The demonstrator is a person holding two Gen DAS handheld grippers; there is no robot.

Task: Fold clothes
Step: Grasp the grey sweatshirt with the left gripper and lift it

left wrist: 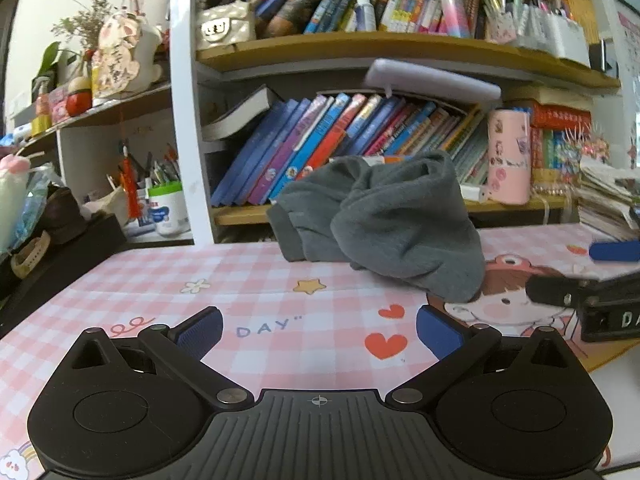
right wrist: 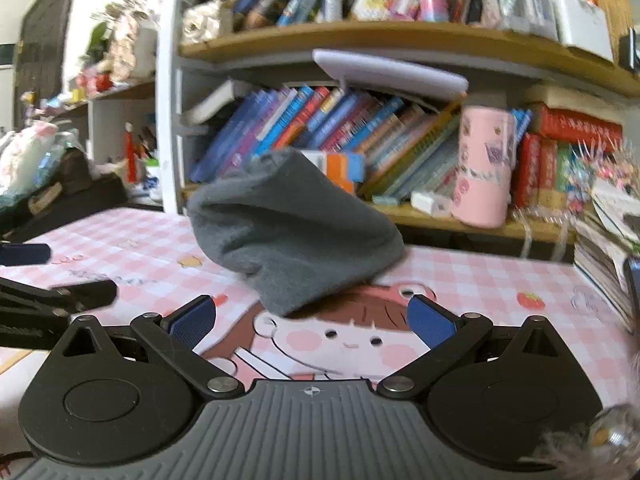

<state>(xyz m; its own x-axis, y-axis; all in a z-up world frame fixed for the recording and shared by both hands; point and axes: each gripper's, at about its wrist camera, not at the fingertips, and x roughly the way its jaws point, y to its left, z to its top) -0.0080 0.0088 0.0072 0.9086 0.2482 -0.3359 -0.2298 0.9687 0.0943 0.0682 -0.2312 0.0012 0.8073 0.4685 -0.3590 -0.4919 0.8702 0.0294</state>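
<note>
A crumpled grey fleece garment (left wrist: 384, 220) (right wrist: 296, 232) lies heaped on the pink checked cartoon desk mat (left wrist: 168, 288), near the far wooden bookshelf (left wrist: 400, 46). Both the left gripper (left wrist: 318, 330) and right gripper (right wrist: 311, 320) are spread apart, holding nothing.

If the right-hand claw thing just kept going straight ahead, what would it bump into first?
Most likely the grey garment, bunched on the pink checked mat straight ahead of the open right gripper. Nothing shows between them, though depth is hard to judge through this lens.
</note>
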